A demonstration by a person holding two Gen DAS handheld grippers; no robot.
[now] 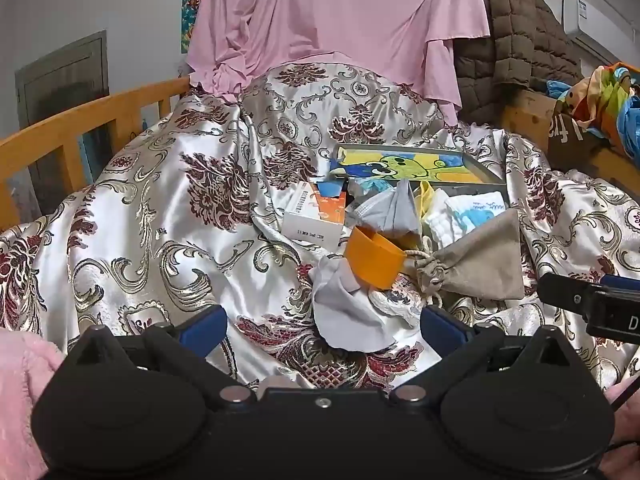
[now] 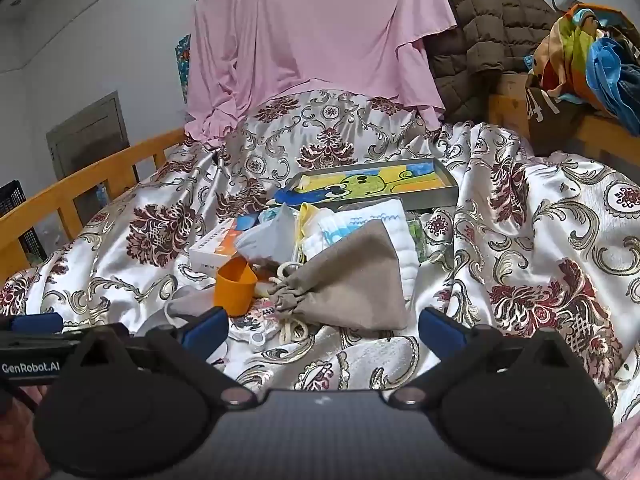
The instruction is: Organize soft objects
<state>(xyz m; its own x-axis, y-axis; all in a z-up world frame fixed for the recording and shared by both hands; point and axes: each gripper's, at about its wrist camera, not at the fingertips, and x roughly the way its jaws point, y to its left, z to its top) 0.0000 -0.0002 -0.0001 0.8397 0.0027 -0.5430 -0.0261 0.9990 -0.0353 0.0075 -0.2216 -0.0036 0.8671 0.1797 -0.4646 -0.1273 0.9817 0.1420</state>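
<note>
Both claws, left claw [image 1: 320, 326] and right claw [image 2: 322, 326], gape fully wide, holding nothing. The taupe drawstring fabric pouch [image 2: 352, 280] lies at twelve o'clock of the right claw on the satin floral bedspread [image 2: 540, 240], beside an orange plastic cup [image 2: 234, 284].

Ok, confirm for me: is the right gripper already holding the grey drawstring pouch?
No, the right gripper stands wide open and empty, short of the grey drawstring pouch lying on the bedspread.

A home bedroom: a wooden bed rail [image 1: 92, 120] borders a bed under a satin floral bedspread [image 1: 160, 208], a pink sheet [image 1: 332, 20] and brown quilted coat [image 1: 516, 36] hang behind, and an air conditioner [image 1: 596, 20] sits on the wall
</note>
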